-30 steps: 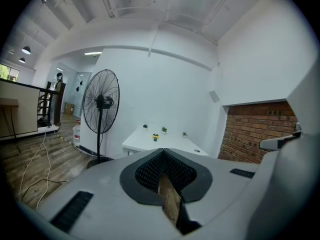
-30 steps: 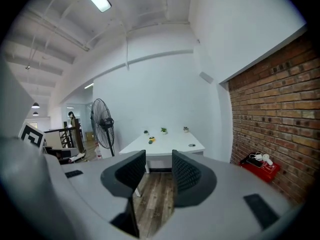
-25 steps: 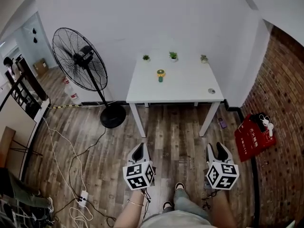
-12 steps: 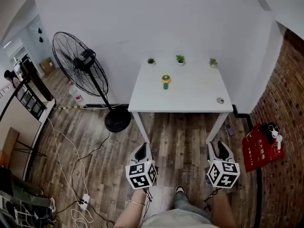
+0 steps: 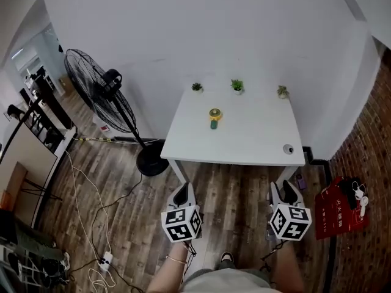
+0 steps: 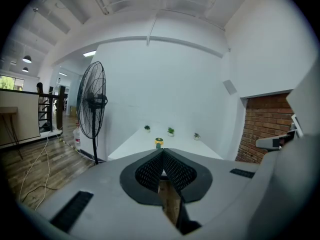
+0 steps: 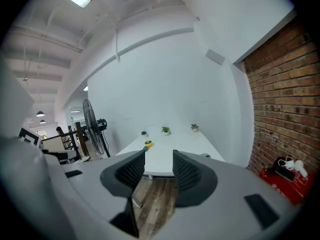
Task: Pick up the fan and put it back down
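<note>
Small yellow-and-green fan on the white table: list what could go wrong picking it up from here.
1. The left hand-held gripper is shut; arriving so could topple the small yellow-and-green fan.
2. The fan stands deep on the white table; a long reach may bump the small potted plants behind it.
3. White cables on the wooden floor could snag a foot.
</note>
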### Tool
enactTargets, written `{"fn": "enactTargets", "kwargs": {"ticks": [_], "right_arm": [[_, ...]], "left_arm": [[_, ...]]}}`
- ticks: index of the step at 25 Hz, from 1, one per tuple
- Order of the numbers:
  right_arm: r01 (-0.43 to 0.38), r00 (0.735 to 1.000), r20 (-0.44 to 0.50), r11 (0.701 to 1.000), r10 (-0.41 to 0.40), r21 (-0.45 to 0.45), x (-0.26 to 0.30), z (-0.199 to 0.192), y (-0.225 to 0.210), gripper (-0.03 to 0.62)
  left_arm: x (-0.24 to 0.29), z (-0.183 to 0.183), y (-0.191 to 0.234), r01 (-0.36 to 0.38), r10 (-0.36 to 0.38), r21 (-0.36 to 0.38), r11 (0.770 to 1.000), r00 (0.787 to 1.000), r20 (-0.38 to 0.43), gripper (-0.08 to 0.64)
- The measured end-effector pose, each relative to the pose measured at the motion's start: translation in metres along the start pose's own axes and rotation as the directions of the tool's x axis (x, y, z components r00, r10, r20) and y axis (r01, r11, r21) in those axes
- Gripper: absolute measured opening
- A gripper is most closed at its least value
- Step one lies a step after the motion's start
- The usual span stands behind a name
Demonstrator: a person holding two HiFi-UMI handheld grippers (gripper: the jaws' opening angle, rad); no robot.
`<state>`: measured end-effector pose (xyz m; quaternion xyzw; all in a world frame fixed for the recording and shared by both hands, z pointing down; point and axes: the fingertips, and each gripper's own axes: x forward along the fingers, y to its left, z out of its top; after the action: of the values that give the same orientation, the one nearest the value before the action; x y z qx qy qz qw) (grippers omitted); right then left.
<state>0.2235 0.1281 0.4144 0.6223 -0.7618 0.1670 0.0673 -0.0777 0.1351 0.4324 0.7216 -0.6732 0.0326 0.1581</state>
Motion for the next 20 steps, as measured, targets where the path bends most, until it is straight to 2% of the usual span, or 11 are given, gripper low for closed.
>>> {"fn": "enactTargets", "kwargs": {"ticks": [10,16,20], "right_arm": [[-0.033,0.999,-0.036,0.998,0.035,0.059,0.059,0.002,-0.020,0.173],[-0.036,0.998,-0.055,0.998,0.039,0.049,0.103,-0.002,-0.023,0.175],[-0.039,0.998,-0.049,0.999,0.040,0.026,0.146,0.014,-0.015,0.175]], "left_arm": [[0.052,0.010,0.006,-0.049,0.052,0.058,0.997,0.997,-0.048,0.012],[0.104,0.018,0.015,-0.046,0.047,0.049,0.998,0.999,-0.021,0.011],[0.153,0.031,0.025,-0.033,0.033,0.046,0.998,0.999,0.001,0.012]]}}
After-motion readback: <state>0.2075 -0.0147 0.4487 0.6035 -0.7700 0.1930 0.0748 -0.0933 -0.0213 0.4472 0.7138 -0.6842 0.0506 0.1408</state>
